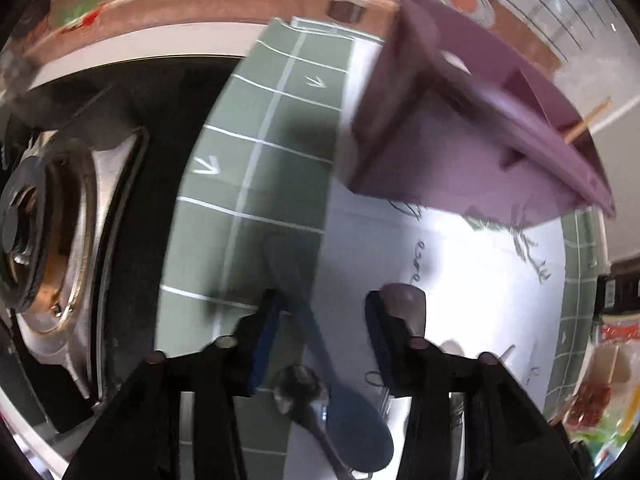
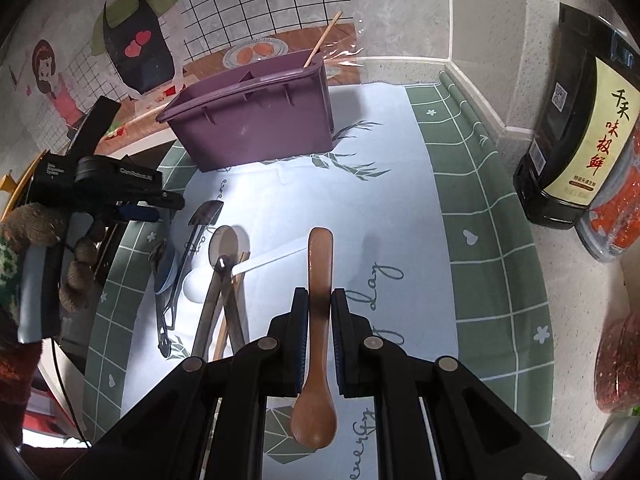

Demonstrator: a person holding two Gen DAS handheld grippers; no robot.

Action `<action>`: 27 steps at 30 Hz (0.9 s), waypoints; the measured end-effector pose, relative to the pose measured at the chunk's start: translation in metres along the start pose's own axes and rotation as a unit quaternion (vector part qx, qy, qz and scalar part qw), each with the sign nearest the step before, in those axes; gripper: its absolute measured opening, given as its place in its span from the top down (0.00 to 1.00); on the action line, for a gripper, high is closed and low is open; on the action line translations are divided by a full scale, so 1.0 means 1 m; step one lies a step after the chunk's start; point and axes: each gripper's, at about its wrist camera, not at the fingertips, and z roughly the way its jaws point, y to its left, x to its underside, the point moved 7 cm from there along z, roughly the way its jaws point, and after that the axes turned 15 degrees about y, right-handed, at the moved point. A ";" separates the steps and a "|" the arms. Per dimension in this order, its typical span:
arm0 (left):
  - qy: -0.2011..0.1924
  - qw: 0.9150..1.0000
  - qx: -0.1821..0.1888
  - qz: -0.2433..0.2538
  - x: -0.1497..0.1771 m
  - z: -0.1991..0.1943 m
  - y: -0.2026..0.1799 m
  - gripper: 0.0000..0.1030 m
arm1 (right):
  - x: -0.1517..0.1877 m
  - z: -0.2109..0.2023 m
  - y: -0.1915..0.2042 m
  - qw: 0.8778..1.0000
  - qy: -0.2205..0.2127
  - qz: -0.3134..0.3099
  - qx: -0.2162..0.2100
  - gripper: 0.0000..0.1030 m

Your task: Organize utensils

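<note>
purple bin (image 2: 256, 120), dark sauce bottle (image 2: 576, 120) right, utensil pile (image 2: 208, 280) left

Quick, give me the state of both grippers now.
Left gripper: open, jaws straddling a blue spoon on the mat, not pressing it.
Right gripper: shut on the wooden spoon.

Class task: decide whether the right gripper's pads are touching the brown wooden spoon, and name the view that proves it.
Touching. In the right wrist view the right gripper has both blue pads pressed against the handle of the brown wooden spoon, with no gap either side.
</note>
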 end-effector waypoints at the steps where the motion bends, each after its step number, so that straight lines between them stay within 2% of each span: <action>1: -0.012 1.000 -0.012 0.004 0.002 -0.001 -0.002 0.72 | 0.000 0.000 0.000 1.000 0.000 0.000 0.000 0.90; 3: -0.024 1.000 -0.017 0.007 0.005 -0.001 -0.001 0.86 | -0.001 0.001 -0.001 1.000 0.000 0.002 0.000 0.90; 5: -0.029 0.999 0.026 0.017 0.015 -0.003 0.000 0.88 | -0.001 -0.001 -0.001 1.000 -0.004 0.003 0.003 0.90; 6: -0.035 0.998 0.035 0.023 0.021 -0.006 0.002 0.89 | -0.001 -0.003 -0.001 1.000 -0.007 0.002 0.007 0.90; 9: -0.089 0.993 0.035 0.065 0.050 -0.026 0.005 0.89 | -0.001 -0.012 0.000 1.000 -0.023 -0.001 0.020 0.90; 12: -0.151 0.983 0.035 0.102 0.084 -0.060 0.011 0.89 | -0.002 -0.023 0.003 0.999 -0.038 -0.005 0.024 0.90; 14: -0.176 0.977 0.045 0.110 0.103 -0.079 0.018 0.89 | -0.001 -0.027 0.007 0.999 -0.044 -0.006 0.027 0.90; 18: -0.220 0.967 0.061 0.110 0.116 -0.109 0.027 0.90 | -0.001 -0.033 0.011 0.998 -0.054 0.008 0.022 0.90; 21: -0.254 0.957 0.074 0.119 0.120 -0.139 0.023 0.90 | -0.006 -0.048 0.018 0.997 -0.076 0.008 0.019 0.90; 25: -0.316 0.931 0.093 0.156 0.115 -0.208 0.000 0.90 | -0.038 -0.107 0.036 0.989 -0.142 -0.021 0.029 0.90; 27: -0.352 0.915 0.102 0.171 0.106 -0.255 -0.014 0.90 | -0.062 -0.144 0.048 0.982 -0.180 -0.043 0.045 0.90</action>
